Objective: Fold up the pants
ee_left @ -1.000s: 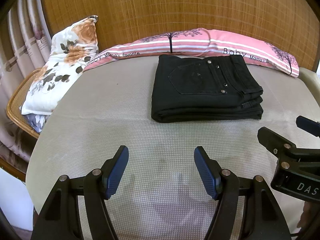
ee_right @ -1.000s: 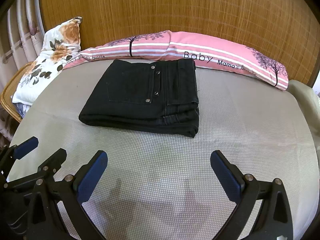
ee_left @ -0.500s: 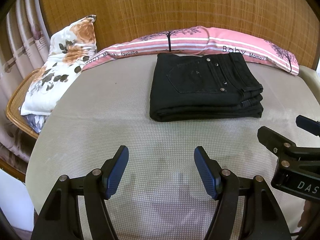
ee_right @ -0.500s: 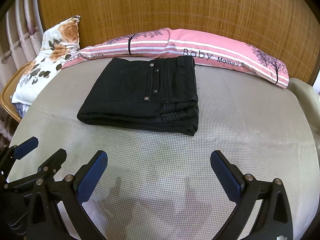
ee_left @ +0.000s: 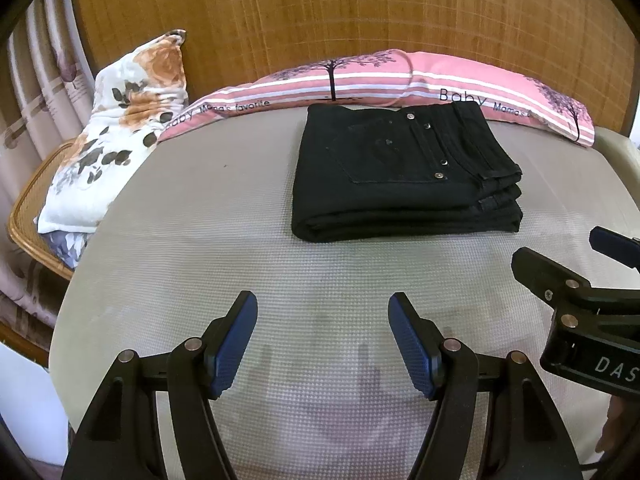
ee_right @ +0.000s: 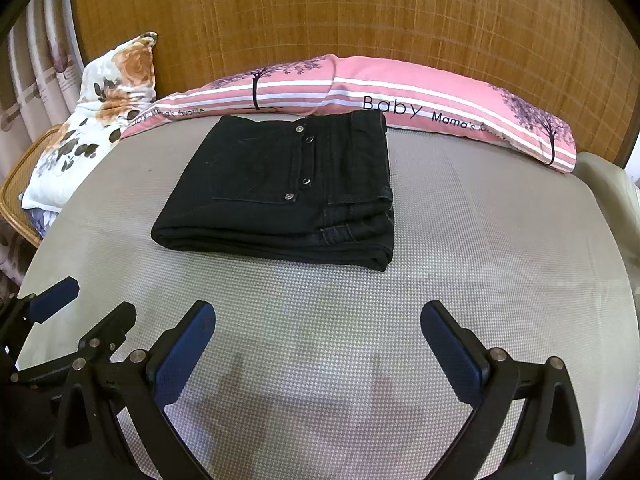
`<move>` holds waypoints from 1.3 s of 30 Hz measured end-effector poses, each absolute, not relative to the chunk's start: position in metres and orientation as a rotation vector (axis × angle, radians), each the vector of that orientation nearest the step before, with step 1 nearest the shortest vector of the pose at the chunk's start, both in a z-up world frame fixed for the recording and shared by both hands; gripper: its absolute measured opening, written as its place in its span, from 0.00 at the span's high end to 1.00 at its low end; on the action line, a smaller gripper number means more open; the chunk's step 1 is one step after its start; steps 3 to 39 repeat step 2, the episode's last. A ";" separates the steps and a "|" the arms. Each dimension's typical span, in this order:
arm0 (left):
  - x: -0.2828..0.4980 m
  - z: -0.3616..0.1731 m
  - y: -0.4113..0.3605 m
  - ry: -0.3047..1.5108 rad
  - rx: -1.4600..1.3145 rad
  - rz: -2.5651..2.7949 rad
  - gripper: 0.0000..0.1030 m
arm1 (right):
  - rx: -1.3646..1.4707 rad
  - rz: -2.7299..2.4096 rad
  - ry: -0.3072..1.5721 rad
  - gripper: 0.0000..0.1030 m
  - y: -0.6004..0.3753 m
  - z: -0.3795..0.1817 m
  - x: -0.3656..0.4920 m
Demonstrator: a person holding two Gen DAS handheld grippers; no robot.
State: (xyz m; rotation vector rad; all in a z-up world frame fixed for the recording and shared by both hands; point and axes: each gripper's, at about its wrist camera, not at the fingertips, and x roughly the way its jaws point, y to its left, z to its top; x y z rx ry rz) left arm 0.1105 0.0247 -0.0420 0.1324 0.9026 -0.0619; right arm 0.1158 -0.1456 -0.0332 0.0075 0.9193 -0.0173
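Over the near edge of the grey textured mattress (ee_left: pixel 192 240), the left gripper (ee_left: pixel 322 340) is hovering with its blue pads spread, nothing between them; the right gripper (ee_right: pixel 318 350) is standing wider apart, likewise empty. Beyond both, well apart, the black denim pants (ee_right: pixel 280 188) are lying folded in a compact stack, touching the long pink striped pillow (ee_right: pixel 420 92). Risk: any renewed grab at the top layer is likely dragging the stack askew, undoing the fold.

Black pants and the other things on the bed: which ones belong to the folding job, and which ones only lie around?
Job: black pants, already folded; left gripper and right gripper, both open and empty.

Lying about: pink pillow, floral pillow, grey bed cover, rattan chair.
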 end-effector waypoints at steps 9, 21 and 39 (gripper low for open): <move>0.111 -0.042 0.025 0.906 0.132 -0.068 0.33 | 0.010 -0.016 0.920 0.01 -0.147 -0.034 0.117; 0.111 -0.042 0.025 0.906 0.132 -0.068 0.33 | 0.010 -0.016 0.920 0.01 -0.147 -0.034 0.117; 0.111 -0.042 0.025 0.906 0.132 -0.068 0.33 | 0.010 -0.016 0.920 0.01 -0.147 -0.034 0.117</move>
